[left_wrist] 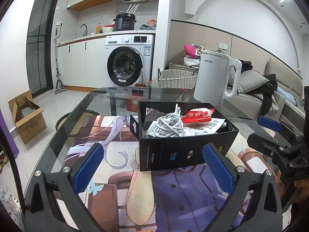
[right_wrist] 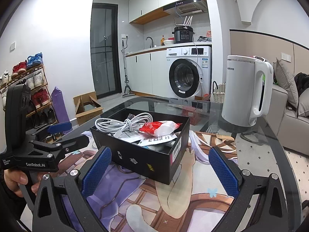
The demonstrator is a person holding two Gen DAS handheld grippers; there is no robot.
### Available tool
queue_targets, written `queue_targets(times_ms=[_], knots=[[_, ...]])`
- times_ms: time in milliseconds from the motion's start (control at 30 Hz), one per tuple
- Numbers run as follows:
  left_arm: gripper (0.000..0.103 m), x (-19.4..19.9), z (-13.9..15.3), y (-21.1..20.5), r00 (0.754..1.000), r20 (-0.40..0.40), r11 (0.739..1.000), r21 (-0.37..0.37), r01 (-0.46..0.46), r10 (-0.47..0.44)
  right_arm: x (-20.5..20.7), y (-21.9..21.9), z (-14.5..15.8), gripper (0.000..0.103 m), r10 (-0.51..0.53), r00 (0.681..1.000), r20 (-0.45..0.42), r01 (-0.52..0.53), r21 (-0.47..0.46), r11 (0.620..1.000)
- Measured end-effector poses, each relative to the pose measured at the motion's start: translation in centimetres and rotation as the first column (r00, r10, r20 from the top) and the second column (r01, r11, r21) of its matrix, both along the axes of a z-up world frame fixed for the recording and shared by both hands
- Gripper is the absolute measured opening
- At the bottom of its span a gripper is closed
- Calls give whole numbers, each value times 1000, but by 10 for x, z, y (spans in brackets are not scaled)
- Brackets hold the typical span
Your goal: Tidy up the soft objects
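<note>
Both grippers hover spread wide and empty, left gripper (left_wrist: 152, 166) and right gripper (right_wrist: 160, 168) flanking the black box (left_wrist: 185, 150). Coiled cable (left_wrist: 170, 124) and red-white packet (left_wrist: 199, 116) already lie inside — probably everything's gathered.

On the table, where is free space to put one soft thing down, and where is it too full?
Free: the printed mat between the black box and the open left hand-held gripper, and the bare glass between the mat and the white kettle. Crowded: inside the box, with the white cable, red-and-white packet and papers.
</note>
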State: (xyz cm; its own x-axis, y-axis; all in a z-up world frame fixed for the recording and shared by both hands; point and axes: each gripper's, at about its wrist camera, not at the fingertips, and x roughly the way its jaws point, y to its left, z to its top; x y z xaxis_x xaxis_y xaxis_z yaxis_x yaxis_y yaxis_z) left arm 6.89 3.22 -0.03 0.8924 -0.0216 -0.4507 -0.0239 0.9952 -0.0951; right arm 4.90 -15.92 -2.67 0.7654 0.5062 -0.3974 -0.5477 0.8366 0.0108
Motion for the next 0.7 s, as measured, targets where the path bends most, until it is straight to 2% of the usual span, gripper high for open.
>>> queue_targets(times_ms=[700], knots=[[103,0,-1,0,1000,2,1000,1,-4,4,-1,-1,-1,102,1,1000,5,-1,9,1000]])
